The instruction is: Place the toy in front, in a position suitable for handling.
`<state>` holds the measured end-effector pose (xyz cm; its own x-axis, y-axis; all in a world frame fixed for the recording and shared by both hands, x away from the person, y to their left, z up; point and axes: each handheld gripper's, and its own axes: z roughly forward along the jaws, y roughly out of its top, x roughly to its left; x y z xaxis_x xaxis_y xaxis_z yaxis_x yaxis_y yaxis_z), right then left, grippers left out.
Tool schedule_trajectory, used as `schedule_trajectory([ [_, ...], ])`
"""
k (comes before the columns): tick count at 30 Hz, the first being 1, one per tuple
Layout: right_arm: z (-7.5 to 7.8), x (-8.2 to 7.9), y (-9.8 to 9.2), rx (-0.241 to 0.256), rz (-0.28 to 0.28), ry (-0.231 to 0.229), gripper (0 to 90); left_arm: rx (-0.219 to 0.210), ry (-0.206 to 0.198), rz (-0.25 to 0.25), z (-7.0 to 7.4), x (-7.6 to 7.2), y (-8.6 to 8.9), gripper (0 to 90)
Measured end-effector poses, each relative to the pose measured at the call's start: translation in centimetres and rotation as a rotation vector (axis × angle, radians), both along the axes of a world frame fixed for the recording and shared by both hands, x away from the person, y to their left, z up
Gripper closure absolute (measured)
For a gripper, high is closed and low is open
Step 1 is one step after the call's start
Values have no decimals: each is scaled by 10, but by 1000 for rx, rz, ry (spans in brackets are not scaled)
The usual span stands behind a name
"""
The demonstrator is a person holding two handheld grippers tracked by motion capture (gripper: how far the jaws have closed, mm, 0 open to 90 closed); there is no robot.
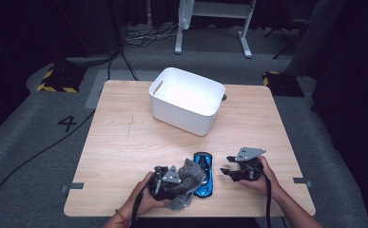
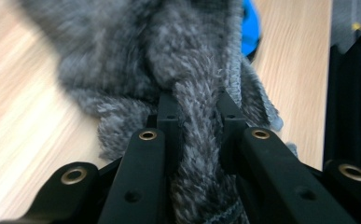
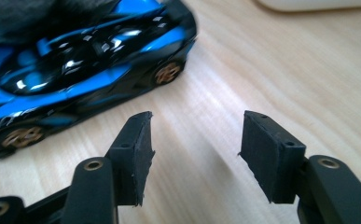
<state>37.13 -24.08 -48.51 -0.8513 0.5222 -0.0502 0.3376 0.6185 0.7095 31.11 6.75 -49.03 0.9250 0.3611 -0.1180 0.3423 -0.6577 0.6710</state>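
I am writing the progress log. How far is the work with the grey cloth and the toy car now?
Done: nothing lies in the white bin yet. In hand: the left gripper is shut on the grey cloth, which lies beside the blue toy car. The right gripper is open near the car, holding nothing. Left: probably moving both items, perhaps into the bin.

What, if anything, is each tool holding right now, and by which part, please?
The left tool is shut on a fold of the grey fuzzy cloth. The right tool is open and holds nothing, near the blue toy car.
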Motion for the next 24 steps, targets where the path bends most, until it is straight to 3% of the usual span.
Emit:
schedule_trajectory([
  [10,-8,11,8,-12,23,-2,591,-16,-2,-99,-1,4,-44,767],
  [13,-6,14,10,-41,-1,-32,631,-13,0,-121,-1,5,-65,767],
  [17,-3,20,1,-28,-31,-32,619,-28,1,-145,-2,8,-85,767],
  [20,-5,22,-5,-22,-54,-16,571,-38,3,-153,0,9,-78,768],
  [24,-2,19,-11,0,-71,-15,483,-48,-10,-128,8,7,-49,768],
])
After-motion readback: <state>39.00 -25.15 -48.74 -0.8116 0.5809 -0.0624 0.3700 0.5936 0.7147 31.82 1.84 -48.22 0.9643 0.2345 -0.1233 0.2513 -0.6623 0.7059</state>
